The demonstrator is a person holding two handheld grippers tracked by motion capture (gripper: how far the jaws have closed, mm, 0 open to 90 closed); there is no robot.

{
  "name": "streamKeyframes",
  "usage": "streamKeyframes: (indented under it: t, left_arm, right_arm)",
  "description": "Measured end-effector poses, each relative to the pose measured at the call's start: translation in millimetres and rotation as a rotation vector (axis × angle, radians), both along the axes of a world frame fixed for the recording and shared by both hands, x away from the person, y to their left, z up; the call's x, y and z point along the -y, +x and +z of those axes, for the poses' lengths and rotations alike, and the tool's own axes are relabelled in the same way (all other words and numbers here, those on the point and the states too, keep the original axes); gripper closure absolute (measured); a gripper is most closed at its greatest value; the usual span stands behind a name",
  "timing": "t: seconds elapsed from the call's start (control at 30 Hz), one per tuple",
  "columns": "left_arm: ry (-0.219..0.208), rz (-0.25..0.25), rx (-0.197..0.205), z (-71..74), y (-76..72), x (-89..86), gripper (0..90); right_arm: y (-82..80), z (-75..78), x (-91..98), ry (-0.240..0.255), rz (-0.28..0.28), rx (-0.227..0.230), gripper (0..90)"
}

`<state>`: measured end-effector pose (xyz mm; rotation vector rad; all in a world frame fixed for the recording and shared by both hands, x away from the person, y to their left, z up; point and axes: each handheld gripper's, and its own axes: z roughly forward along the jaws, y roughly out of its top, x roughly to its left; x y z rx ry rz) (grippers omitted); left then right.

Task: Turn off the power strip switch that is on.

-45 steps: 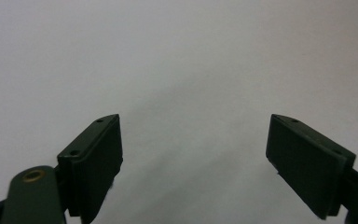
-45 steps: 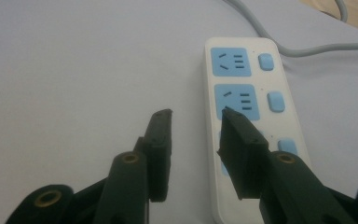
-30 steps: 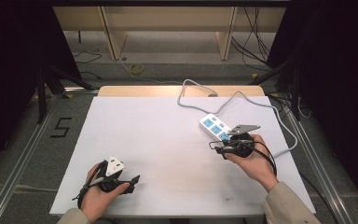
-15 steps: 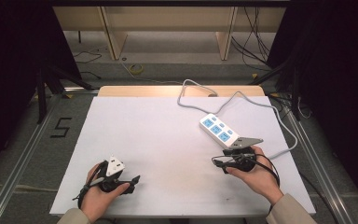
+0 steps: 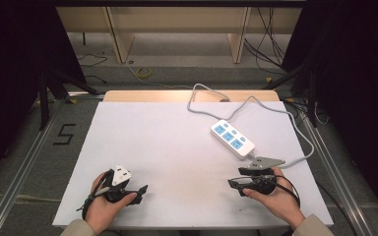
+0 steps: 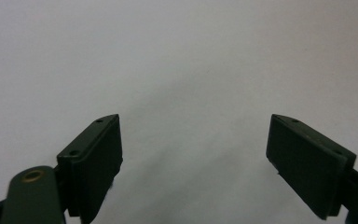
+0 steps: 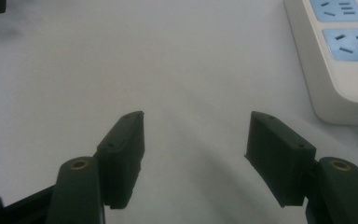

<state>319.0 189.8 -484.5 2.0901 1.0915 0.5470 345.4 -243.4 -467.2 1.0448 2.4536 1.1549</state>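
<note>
White plastic power strip (image 5: 233,138) with three pale blue socket faces lies on the flat white tabletop (image 5: 177,142), its grey cable (image 5: 211,98) looping away behind it to the far edge. Just on the near side of that strip sits the right gripper (image 5: 234,177) in the person's right hand (image 5: 275,199) — jaws spread wide, nothing between them, bare table under them. In the right gripper view the strip's end (image 7: 340,51) sits just beside the right-hand jaw. Well apart from the strip, at the near edge, the left gripper (image 5: 140,191) rests in the left hand (image 5: 101,209) — jaws wide apart too, holding nothing.
</note>
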Motion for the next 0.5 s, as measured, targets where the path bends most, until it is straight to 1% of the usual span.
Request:
streamKeyframes:
  t: [0.1, 0.13, 0.23, 0.5]
  left_arm:
    - [-0.001, 0.002, 0.002, 0.0, 0.2, -0.3, 18.1]
    - [-0.001, 0.002, 0.001, 0.0, 0.2, -0.5, 18.1]
    - [-0.001, 0.002, -0.001, -0.1, 0.4, -1.0, 18.0]
    - [-0.001, 0.003, -0.004, -0.2, 1.2, -1.5, 18.0]
  right_arm:
    - [-4.6, -3.5, 2.4, 0.018, -0.010, 0.000, 36.5]
    - [-5.7, -4.1, 3.1, 0.022, -0.012, 0.008, 36.5]
    - [-8.0, -4.4, 4.4, 0.037, -0.023, 0.014, 36.2]
    - [-9.9, -4.9, 5.9, 0.040, -0.025, 0.017, 35.8]
